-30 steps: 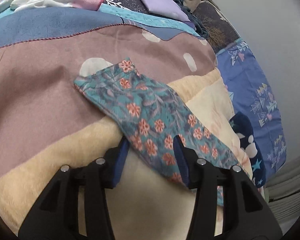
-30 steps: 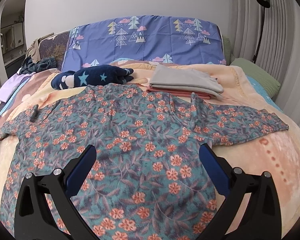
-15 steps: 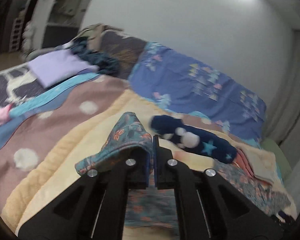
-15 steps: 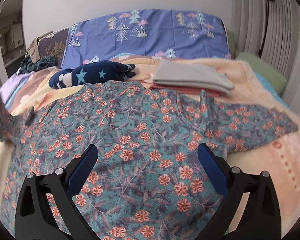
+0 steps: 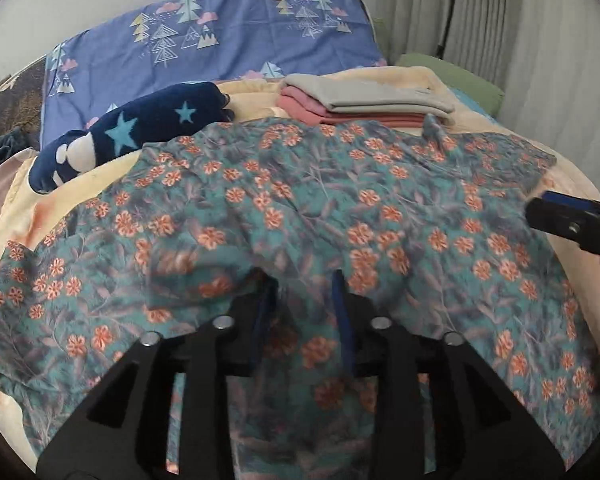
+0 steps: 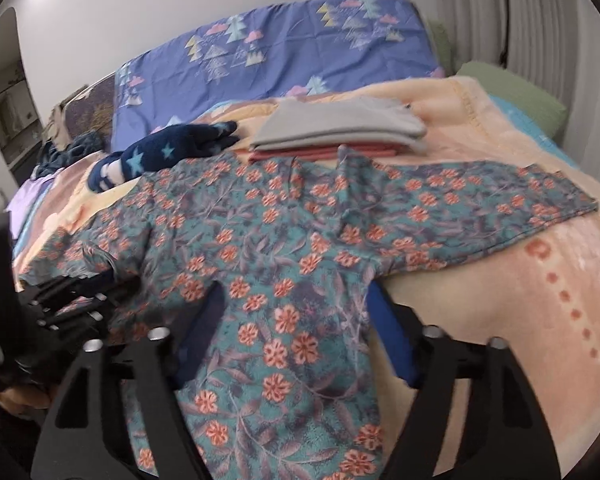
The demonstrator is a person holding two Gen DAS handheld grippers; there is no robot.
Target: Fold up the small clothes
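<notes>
The left tool (image 5: pixel 302 316) has carried the sleeve over onto the shirt (image 5: pixel 340 200) and opened, releasing it.

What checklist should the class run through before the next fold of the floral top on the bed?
1. Left gripper open over floral top: ok.
2. Left sleeve folded onto the body: ok.
3. Right sleeve folded in: not ok, lies spread out.
4. Right gripper open at the top's right edge: ok.
5. Folded clothes stack off the top: cannot tell, collar reaches it.
</notes>
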